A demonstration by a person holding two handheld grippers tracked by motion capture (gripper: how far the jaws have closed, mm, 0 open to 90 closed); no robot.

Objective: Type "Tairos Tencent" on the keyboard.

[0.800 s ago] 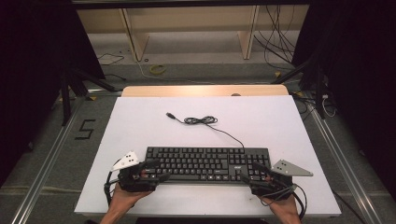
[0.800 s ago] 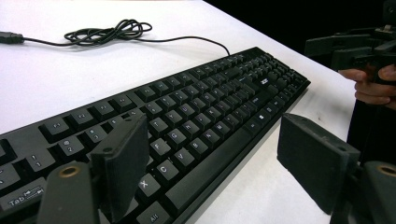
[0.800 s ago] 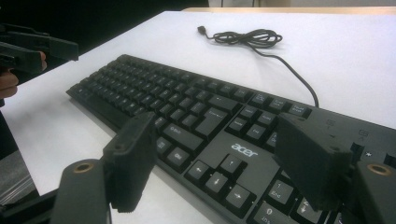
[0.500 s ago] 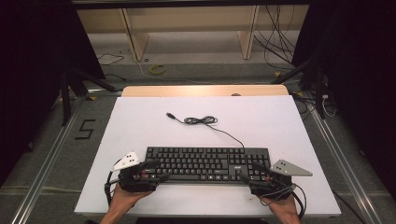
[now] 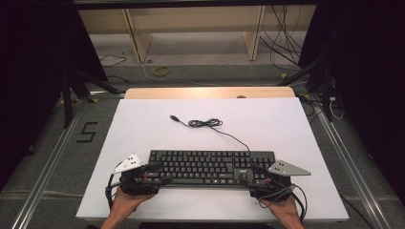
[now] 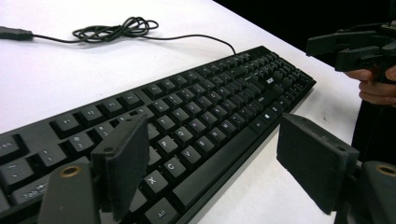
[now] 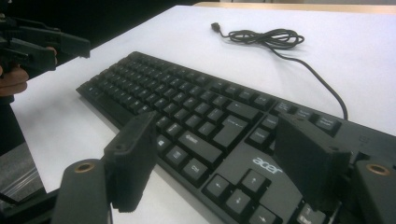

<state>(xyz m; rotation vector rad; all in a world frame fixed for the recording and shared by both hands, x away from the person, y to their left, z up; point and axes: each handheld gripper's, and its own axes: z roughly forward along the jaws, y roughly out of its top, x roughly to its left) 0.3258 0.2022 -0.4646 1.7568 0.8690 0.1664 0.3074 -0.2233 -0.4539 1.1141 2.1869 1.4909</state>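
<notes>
A black keyboard (image 5: 212, 167) lies lengthwise near the front of the white tabletop (image 5: 286, 124). Its cable (image 5: 205, 123) is coiled behind it and ends in a USB plug (image 5: 175, 118). My left gripper (image 5: 161, 172) is at the keyboard's left end, open. In the left gripper view, one jaw hovers over the left keys (image 6: 210, 107) and the other over the table in front. My right gripper (image 5: 249, 174) is at the right end, open too. In the right gripper view its jaws straddle the keyboard's (image 7: 196, 107) front right corner without pressing on it.
A wooden strip (image 5: 210, 92) runs along the tabletop's far edge. Beyond it stand wooden shelf legs (image 5: 253, 38), with loose cables on the floor. Dark stand legs (image 5: 71, 90) are at the left, near a "5" marked on the floor (image 5: 87, 132).
</notes>
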